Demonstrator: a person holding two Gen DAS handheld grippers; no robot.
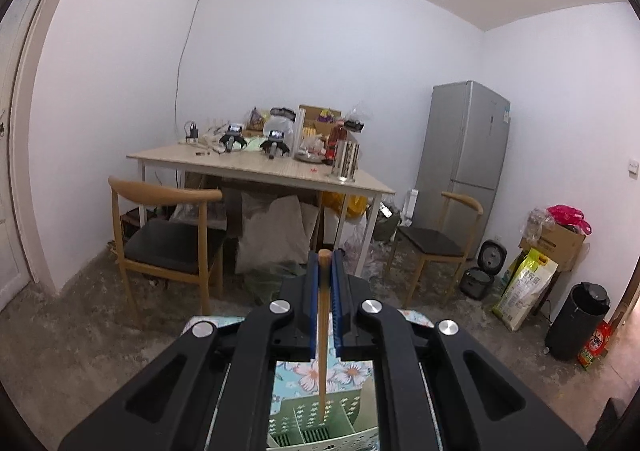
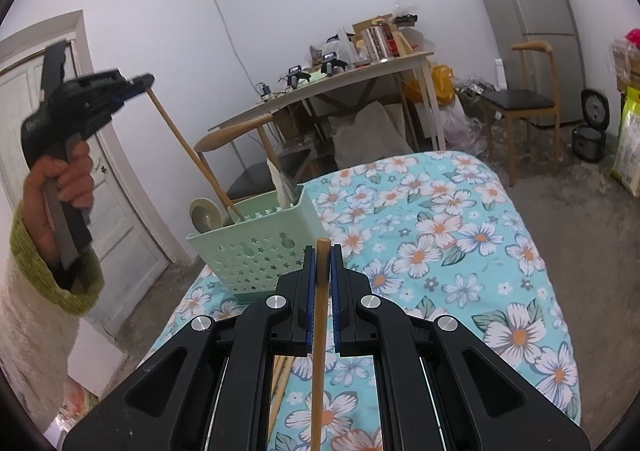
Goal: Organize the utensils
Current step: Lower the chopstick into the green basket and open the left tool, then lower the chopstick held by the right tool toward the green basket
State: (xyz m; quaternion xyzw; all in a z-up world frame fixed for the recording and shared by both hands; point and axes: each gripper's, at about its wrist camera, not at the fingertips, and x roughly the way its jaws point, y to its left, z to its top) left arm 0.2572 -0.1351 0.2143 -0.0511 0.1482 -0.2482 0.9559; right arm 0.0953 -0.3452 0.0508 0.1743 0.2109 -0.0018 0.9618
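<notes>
The right gripper (image 2: 322,251) has its jaws pinching a thin wooden chopstick (image 2: 319,351), whose long axis runs along the fingers. It is over the near part of the flower-patterned blue surface (image 2: 460,251). More wooden sticks (image 2: 280,379) lie on the cloth under it. Ahead and slightly left, toward the surface's far-left edge, stands the pale green perforated plastic utensil basket (image 2: 256,251). The left gripper (image 2: 146,81) is the nearer one — its jaws clamp a second wooden chopstick (image 2: 192,155) slanting down, lower tip at the basket's rim, probably the next one in.
</notes>
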